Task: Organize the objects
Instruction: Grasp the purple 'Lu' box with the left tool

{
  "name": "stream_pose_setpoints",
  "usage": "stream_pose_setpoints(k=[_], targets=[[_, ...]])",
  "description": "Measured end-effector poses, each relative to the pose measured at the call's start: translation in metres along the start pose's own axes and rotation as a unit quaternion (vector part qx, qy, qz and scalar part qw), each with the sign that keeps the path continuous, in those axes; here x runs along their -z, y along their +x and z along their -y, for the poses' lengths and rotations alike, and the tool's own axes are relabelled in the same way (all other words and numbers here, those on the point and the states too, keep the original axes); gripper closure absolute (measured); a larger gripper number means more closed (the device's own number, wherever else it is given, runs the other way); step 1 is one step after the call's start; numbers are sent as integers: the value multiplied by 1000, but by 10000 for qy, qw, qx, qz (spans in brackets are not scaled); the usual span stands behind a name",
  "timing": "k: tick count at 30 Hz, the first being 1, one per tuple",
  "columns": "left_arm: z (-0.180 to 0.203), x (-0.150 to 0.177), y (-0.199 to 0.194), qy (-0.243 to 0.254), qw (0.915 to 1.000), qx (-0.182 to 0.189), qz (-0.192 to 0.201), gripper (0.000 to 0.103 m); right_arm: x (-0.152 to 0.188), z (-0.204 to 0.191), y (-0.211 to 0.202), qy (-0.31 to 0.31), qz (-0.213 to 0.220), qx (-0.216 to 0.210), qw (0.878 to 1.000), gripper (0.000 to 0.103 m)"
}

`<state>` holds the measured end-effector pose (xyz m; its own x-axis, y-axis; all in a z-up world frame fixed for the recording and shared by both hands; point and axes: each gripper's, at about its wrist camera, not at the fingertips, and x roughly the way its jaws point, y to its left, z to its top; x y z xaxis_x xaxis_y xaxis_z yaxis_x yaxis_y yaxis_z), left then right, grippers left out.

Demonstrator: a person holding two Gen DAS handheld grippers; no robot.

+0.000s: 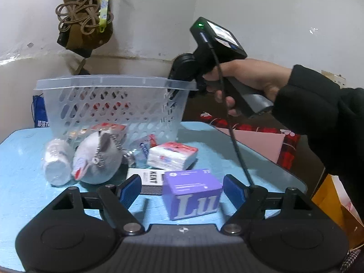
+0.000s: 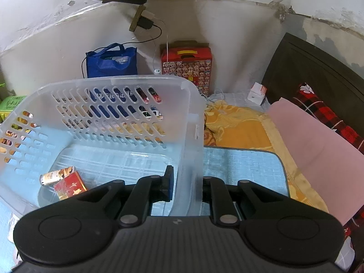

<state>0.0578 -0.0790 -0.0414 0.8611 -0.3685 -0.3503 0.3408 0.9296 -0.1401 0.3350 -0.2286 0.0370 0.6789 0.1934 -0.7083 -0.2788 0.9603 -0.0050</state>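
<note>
A clear plastic basket [image 1: 113, 84] stands on the blue table [image 1: 20, 159]. My right gripper [image 2: 185, 186] is shut on the basket's right wall [image 2: 191, 136], one finger inside and one outside. Inside the basket lie a small can [image 2: 56, 176] and a red box [image 2: 70, 187]. My left gripper [image 1: 182, 190] is open, its fingers either side of a purple box [image 1: 193, 193]. In front of the basket lie a plush fish [image 1: 97, 159], a white roll [image 1: 56, 163], a tissue pack [image 1: 173, 154] and a KENT box [image 1: 150, 177].
Bags and cords hang on the wall [image 1: 84, 18]. Behind the table are a blue bag [image 2: 111, 61] and a red patterned box [image 2: 186, 66]. To the right lies a bed with yellow cloth [image 2: 236, 122], a pink sheet [image 2: 318, 150] and a plaid pillow [image 2: 327, 113].
</note>
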Motion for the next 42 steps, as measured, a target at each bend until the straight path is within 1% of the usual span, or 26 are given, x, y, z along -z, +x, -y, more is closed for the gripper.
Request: stream_pose_setpoints(k=[5, 8, 9, 10, 11, 13, 17, 25, 35, 42], targets=[[13, 4, 9, 230, 9997, 37, -116, 21, 0, -2, 0, -10, -26, 11, 10000, 88], [16, 5, 15, 250, 9995, 2, -191, 22, 0, -3, 1, -21, -35, 11, 10000, 88], [16, 6, 17, 254, 9995, -18, -213, 24, 0, -3, 1, -24, -38, 10, 10000, 88], [15, 7, 19, 241, 9994, -50, -234, 33, 0, -4, 1, -26, -39, 6, 10000, 88], [13, 8, 20, 203, 9994, -78, -279, 37, 0, -4, 1, -26, -35, 2, 10000, 88], [8, 9, 19, 94, 9996, 8, -272, 38, 1, -4, 1, -30, -31, -2, 10000, 88], [3, 8, 10, 107, 9998, -100, -146, 38, 1, -4, 1, -19, -28, -8, 10000, 88], [-17, 10, 3, -5, 9997, -230, -124, 38, 2, -3, -2, -13, -1, -20, 10000, 88], [-35, 9, -4, -36, 9989, -465, 36, 39, 2, -4, -5, 19, -10, -83, 10000, 88], [-45, 8, -6, -171, 9988, -459, 74, 39, 5, -6, -6, -7, -33, -69, 10000, 88]])
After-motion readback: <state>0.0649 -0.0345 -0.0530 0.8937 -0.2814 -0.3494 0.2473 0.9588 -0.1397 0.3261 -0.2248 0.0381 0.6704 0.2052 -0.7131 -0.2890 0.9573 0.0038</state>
